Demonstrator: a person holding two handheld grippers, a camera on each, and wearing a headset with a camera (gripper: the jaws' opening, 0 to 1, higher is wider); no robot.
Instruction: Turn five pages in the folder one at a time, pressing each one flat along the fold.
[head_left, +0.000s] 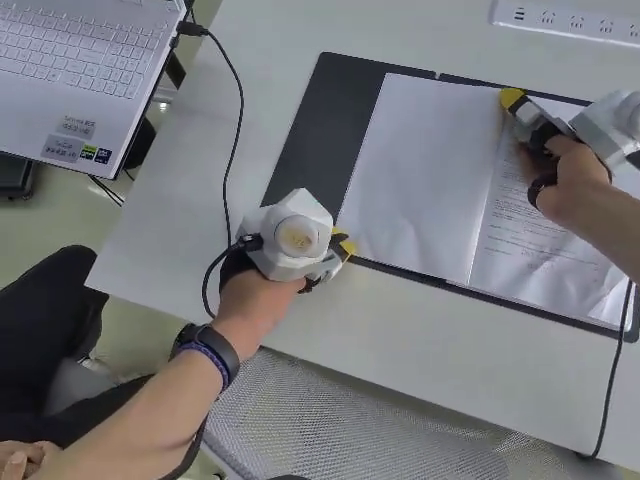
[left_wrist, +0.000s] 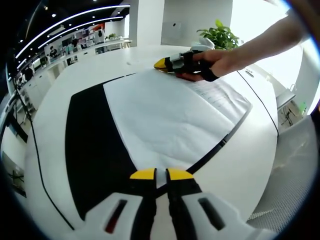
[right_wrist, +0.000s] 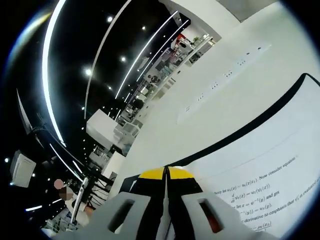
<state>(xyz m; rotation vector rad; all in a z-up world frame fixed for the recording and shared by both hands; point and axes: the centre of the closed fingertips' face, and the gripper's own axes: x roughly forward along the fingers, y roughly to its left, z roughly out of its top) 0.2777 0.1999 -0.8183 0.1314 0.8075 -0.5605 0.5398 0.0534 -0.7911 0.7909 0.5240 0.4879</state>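
Though lying open and flat at centre-right of the frame, probably light and floppy: thin sheets in the folder (head_left: 320, 140), easily creased. Best pinched at a free outer corner of the printed page (head_left: 530, 240). Left gripper (head_left: 340, 248) jaws together, lower-left folder edge; right gripper (head_left: 512, 98) jaws together near the fold's top, upper right.

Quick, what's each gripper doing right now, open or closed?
Left gripper: shut, nothing visibly held.
Right gripper: shut, at the printed page top edge.
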